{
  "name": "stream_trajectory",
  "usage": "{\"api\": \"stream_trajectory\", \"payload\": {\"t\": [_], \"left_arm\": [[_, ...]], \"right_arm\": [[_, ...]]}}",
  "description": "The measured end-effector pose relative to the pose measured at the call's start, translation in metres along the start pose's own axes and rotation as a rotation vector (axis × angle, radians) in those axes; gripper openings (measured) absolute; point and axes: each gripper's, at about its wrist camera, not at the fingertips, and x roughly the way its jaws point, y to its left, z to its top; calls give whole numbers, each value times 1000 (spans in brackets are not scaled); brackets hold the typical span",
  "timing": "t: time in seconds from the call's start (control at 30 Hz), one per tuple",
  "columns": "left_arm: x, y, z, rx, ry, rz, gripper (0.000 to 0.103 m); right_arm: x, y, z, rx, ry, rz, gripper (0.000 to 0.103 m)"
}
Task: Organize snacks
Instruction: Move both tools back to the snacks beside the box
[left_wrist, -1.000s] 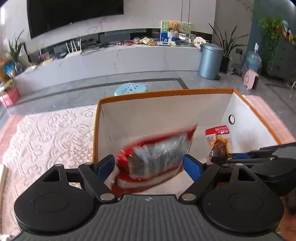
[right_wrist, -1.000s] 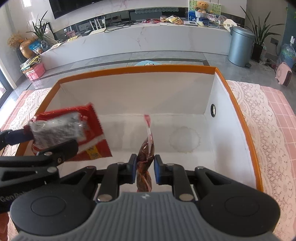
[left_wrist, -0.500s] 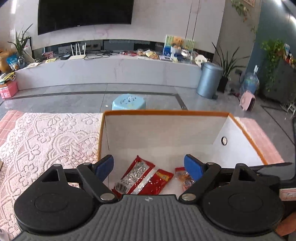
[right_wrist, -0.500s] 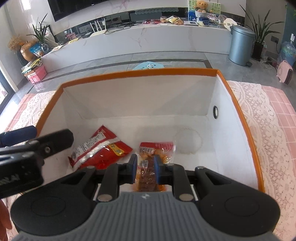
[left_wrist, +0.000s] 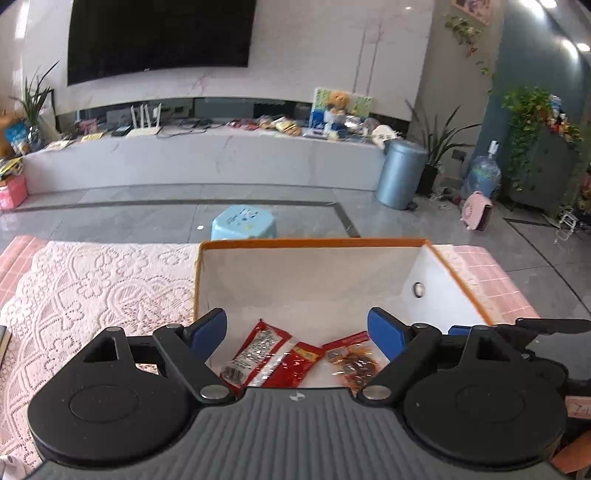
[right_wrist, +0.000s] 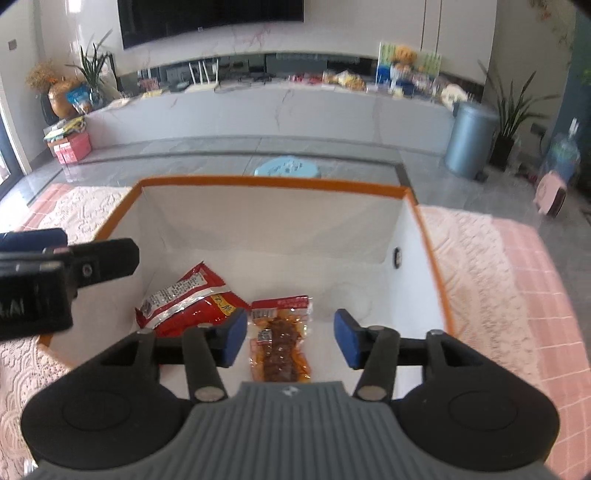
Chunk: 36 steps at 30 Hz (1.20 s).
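Snacks, red packet (right_wrist: 186, 299) and brown meat pouch (right_wrist: 280, 338), lie in the orange-rimmed box (right_wrist: 273, 182) below our jaws, left gripper (left_wrist: 297, 330) spread empty, right gripper (right_wrist: 290, 339) just opened, so we judge drop done, next fetch more.

Two snack packets lying flat in an orange-rimmed white box

The red foil snack packet with a silver printed panel (right_wrist: 186, 301) lies flat and slanted on the floor of the white fabric box with orange rim (right_wrist: 273, 181), left of centre. Just right of it, the clear packet of brown meat pieces with a red header (right_wrist: 280, 338) lies flat, header toward the far wall.
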Motion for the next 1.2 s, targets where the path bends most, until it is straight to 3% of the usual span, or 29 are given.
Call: {"api": "stream_trajectory", "payload": {"t": [0.33, 0.5, 0.57, 0.67, 0.7, 0.77, 0.87, 1.03, 1.2], "left_arm": [[-45, -27, -16, 44, -41, -56, 101], [-58, -31, -33, 54, -10, -75, 83], [-60, -29, -42, 30, 23, -88, 75], [-62, -24, -58, -14, 70, -120, 76], [-62, -23, -64, -29, 83, -129, 77], [-63, -22, -76, -49, 103, -140, 90], [-59, -27, -92, -46, 145, -155, 90], [-47, -46, -119, 64, 184, -169, 90], [-32, -68, -134, 203, 168, -131, 90]], "right_arm": [[-83, -18, -54, 65, -193, 9, 71], [-114, -24, -87, 42, -245, -22, 83], [-121, -28, -101, 28, -241, -41, 86], [-125, -33, -123, 24, -219, -63, 87], [-124, -36, -130, 30, -202, -67, 87], [-121, -39, -142, 55, -173, -71, 87], [-116, -42, -161, 76, -121, -90, 87], [-109, -53, -184, 78, -30, -132, 87], [-106, -72, -196, 170, -19, -126, 84]]}}
